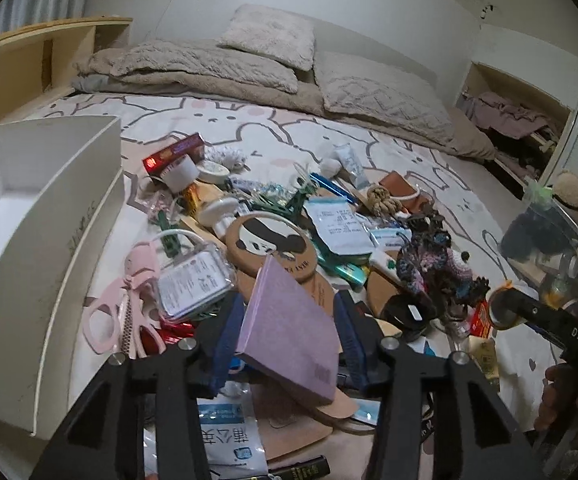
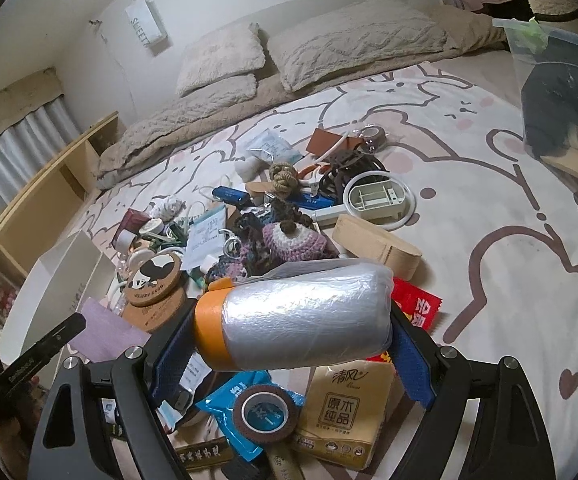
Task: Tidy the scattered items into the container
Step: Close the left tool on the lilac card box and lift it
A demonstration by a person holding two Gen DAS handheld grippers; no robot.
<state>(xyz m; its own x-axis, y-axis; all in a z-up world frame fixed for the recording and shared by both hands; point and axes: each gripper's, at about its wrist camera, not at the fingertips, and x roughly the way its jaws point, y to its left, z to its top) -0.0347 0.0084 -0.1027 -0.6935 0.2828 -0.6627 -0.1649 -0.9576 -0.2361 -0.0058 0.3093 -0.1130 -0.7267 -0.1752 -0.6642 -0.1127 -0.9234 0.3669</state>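
Left tongs: I am holding a flat lilac notebook between the blue pads, which are pressing on its two sides; the jaws are standing at their narrowest.
Notebook position: it is tilting, its far corner raised above the pile, its near corner dipping towards the cork mats under it.
Right tongs: I am gripping a fat roll of plastic film with an orange band at its left end; the jaws are standing wide, the pads pressing on the two ends of the roll.
Roll position: it is lying crosswise between the fingers, hanging above the clutter.
Container: I am seeing a white open box resting on the bed to the left of the pile, just beside it; the part of its floor in view is lying bare.
Scattered items: they are lying heaped on the bunny-print sheet, among them pink scissors, a round cork coaster, a tissue pack and a brown tape roll.
Cross-check: each tool is showing at the edge of the other camera's view.
Far end of bed: beige pillows are resting against the wall.
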